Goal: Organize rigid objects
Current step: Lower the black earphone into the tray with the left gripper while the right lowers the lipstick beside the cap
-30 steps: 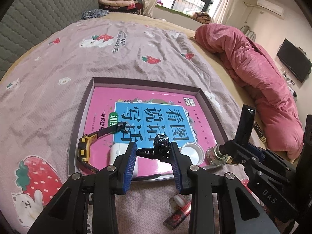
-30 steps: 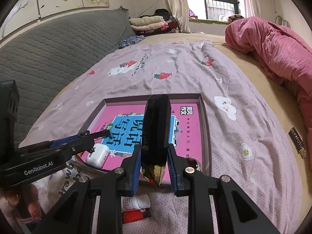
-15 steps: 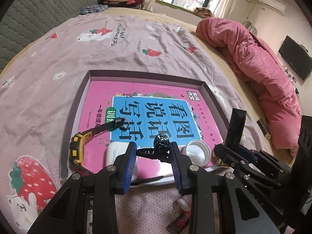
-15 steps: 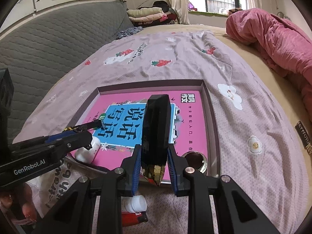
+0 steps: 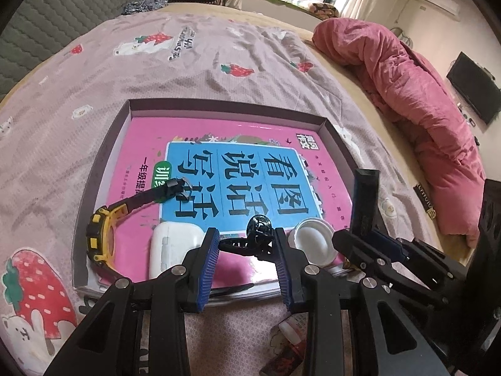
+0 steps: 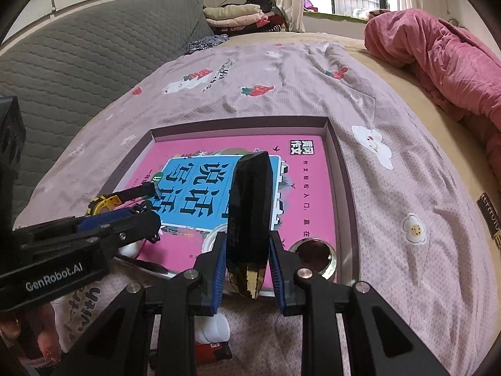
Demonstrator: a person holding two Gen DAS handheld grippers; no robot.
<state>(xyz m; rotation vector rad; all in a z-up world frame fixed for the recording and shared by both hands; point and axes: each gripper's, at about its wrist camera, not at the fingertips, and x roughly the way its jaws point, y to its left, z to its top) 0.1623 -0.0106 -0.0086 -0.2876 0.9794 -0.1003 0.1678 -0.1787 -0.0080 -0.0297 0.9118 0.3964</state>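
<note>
A shallow purple box (image 5: 125, 116) lies on the bed with a pink and blue book (image 5: 231, 169) in it. On the book lie a yellow and black watch (image 5: 103, 235), a white earbud case (image 5: 172, 247), a white round lid (image 5: 313, 241) and, in the right wrist view, a shiny metal cup (image 6: 316, 253). My left gripper (image 5: 247, 244) is shut on a small black clip (image 5: 256, 238) over the box's near edge. My right gripper (image 6: 247, 250) is shut on a tall black box (image 6: 250, 203) with a gold base, held upright over the box's near right corner; it also shows in the left wrist view (image 5: 363, 200).
A red tube (image 6: 213, 351) with a white cap lies on the sheet just before the purple box. A pink quilt (image 5: 407, 84) is heaped along the right of the bed. A grey padded headboard (image 6: 78, 56) stands on the left. Folded clothes (image 6: 238, 15) lie at the far end.
Both grippers have moved forward over the purple box with their loads still held. The metal cup has slipped behind my right gripper in the left wrist view.
</note>
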